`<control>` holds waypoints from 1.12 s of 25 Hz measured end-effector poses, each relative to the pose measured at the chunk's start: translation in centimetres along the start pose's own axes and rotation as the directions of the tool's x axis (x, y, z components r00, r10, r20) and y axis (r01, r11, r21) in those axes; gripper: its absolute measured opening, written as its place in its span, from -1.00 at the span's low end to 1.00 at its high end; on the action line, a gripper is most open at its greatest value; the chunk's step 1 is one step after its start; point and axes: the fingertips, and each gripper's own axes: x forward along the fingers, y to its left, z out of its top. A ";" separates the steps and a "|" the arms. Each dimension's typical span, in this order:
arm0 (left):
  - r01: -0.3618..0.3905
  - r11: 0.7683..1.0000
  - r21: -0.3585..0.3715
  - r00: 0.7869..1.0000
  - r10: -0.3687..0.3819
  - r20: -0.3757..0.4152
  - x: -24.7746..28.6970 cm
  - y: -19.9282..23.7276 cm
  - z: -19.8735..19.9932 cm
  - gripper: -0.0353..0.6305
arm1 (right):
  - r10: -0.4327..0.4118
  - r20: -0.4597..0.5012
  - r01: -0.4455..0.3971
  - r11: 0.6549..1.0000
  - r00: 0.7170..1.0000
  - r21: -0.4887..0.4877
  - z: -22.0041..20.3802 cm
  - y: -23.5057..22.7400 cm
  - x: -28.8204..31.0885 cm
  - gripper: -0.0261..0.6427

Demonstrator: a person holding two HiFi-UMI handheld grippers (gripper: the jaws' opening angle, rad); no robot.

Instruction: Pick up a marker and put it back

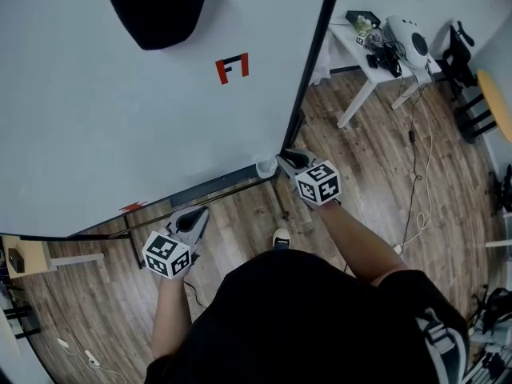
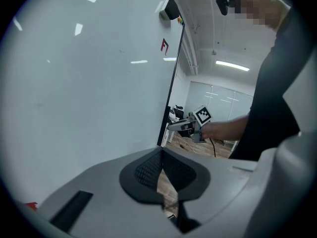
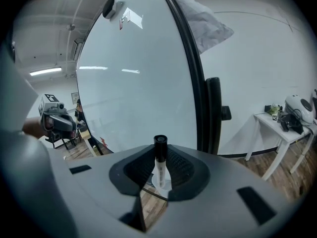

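Gripping the marker [image 3: 159, 155] by its white body, the right hand-held gripper [image 3: 160, 166] has both pads pressed on it, so the black cap points up and is free above the jaws. The marker stands upright, and its lower end reaches down to a small white cup [image 3: 161, 181] just under the jaws. In the head view this cup sits at the right end of the tray [image 1: 210, 188] under the whiteboard [image 1: 120, 118], close to the dark frame, and the gripper's tips are right beside it. I judge that the upright hold is chosen because such a cup takes a marker only from above. Whether the marker is going out of the cup or back into it, I cannot tell from this moment alone.

The left hand-held gripper [image 1: 192, 219] is closed with nothing in it; its pad tips meet. It hangs lower and to the left, well apart from the cup, probably to keep out of the way, since one gripper is enough for a thin marker. If the marker tilts in the pads, its end may catch the cup's rim.
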 end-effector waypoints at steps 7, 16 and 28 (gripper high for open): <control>-0.006 1.000 -0.020 1.000 0.006 -0.015 1.9 0.9 0.3 -0.86 | 0.029 -0.054 -0.029 1.000 0.998 0.001 -1.7 -1.5 3.6 -0.73; -0.028 0.999 -0.041 0.999 0.026 -0.035 3.2 2.1 0.2 -0.86 | 0.083 -0.125 -0.084 0.996 0.989 -0.008 -4.9 -1.7 7.7 -0.73; -0.017 0.998 -0.058 0.999 0.014 -0.045 4.3 3.0 -0.3 -0.86 | 0.100 -0.185 -0.104 0.995 0.978 -0.012 -7.0 -2.0 9.9 -0.73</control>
